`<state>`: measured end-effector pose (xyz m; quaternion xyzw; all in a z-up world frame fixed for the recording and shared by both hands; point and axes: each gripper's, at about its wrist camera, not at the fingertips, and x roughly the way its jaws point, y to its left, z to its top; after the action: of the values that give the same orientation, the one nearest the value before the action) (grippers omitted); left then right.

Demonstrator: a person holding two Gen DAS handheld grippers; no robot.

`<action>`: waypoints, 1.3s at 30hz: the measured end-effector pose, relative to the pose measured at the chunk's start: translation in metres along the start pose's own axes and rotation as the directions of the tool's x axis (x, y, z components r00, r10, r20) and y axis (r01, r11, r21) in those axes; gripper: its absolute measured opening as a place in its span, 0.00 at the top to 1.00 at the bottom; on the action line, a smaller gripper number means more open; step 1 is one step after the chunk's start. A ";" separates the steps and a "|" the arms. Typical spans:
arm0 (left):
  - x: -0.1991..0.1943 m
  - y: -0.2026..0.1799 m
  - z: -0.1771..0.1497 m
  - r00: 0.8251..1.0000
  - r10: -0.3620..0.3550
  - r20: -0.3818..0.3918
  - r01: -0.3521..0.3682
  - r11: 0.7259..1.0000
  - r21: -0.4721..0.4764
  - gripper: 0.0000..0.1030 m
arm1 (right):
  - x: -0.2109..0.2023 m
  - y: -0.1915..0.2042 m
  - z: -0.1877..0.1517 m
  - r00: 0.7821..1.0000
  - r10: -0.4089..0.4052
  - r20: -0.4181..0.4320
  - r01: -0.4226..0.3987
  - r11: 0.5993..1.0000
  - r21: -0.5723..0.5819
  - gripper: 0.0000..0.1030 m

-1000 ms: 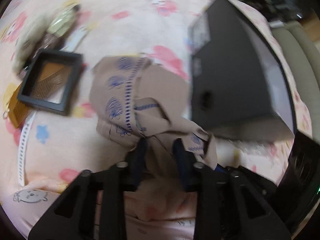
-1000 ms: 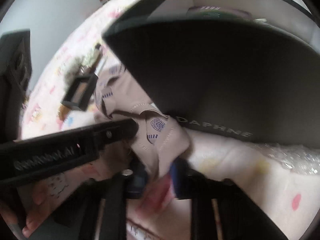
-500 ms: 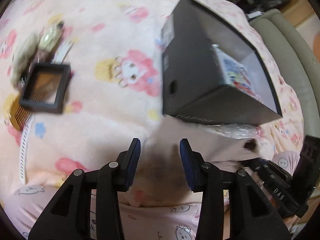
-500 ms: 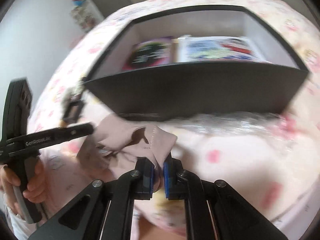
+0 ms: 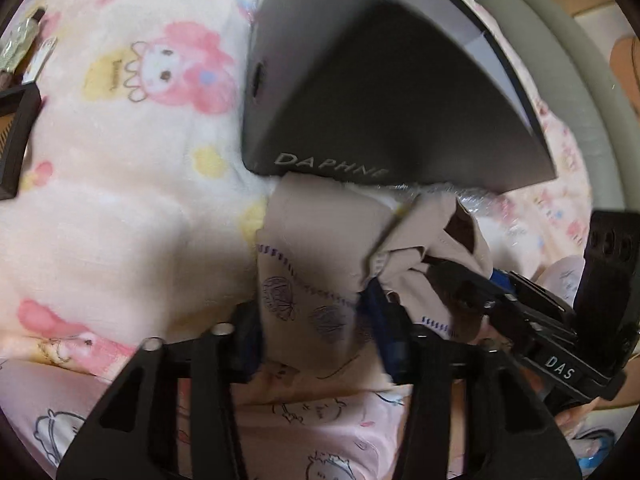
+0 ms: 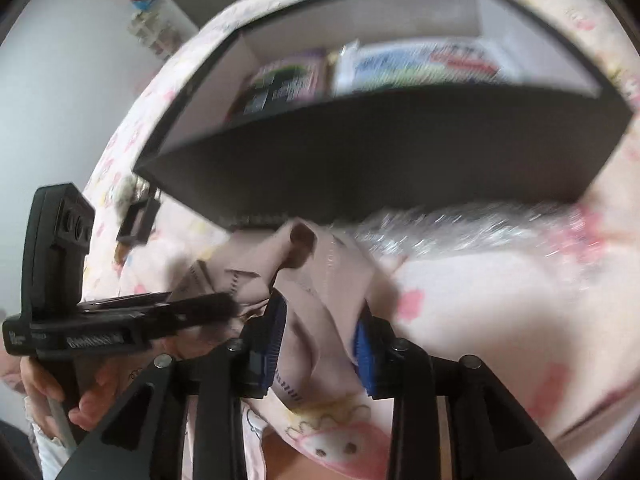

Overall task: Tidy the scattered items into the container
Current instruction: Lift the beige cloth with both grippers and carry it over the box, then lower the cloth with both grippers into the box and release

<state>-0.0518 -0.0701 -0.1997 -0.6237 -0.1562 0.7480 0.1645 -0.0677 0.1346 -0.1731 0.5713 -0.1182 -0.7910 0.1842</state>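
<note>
A beige cloth pouch with blue shell prints lies crumpled on the pink blanket just in front of the black "DAPHNE" box. My left gripper is open, its jaws on either side of the cloth. My right gripper is also open, with the same cloth lying between its blue pads. The box is open at the top and holds printed packets. The right gripper's fingers also show in the left wrist view, touching the cloth's right side.
A small black frame and a foil packet lie at the far left on the blanket. Bubble wrap lies under the box's front edge. A grey sofa arm stands at the right.
The right gripper, shut on the cloth half a second ago, has opened. The cloth moved from the left of the box to its front. Both grippers came closer to the box.
</note>
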 end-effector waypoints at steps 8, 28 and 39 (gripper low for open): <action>-0.042 -0.012 -0.014 0.988 -0.063 0.139 0.063 0.998 0.001 0.96 | -0.025 -0.007 -0.010 0.996 -0.044 0.081 0.045 0.999 -0.007 0.95; -0.025 -0.107 0.178 0.980 -0.093 0.175 0.076 0.992 0.099 0.96 | -0.091 -0.051 0.187 0.967 -0.024 0.255 0.049 0.995 -0.089 0.94; -0.015 -0.106 0.171 0.977 0.027 0.210 -0.051 0.993 0.111 0.70 | -0.094 -0.076 0.170 0.937 -0.057 0.344 0.070 0.997 -0.025 0.76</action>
<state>-0.2121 0.0137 -0.1097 -0.5345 -0.1167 0.8200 0.1683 -0.2147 0.2395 -0.0685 0.4245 -0.1154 -0.8861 0.1459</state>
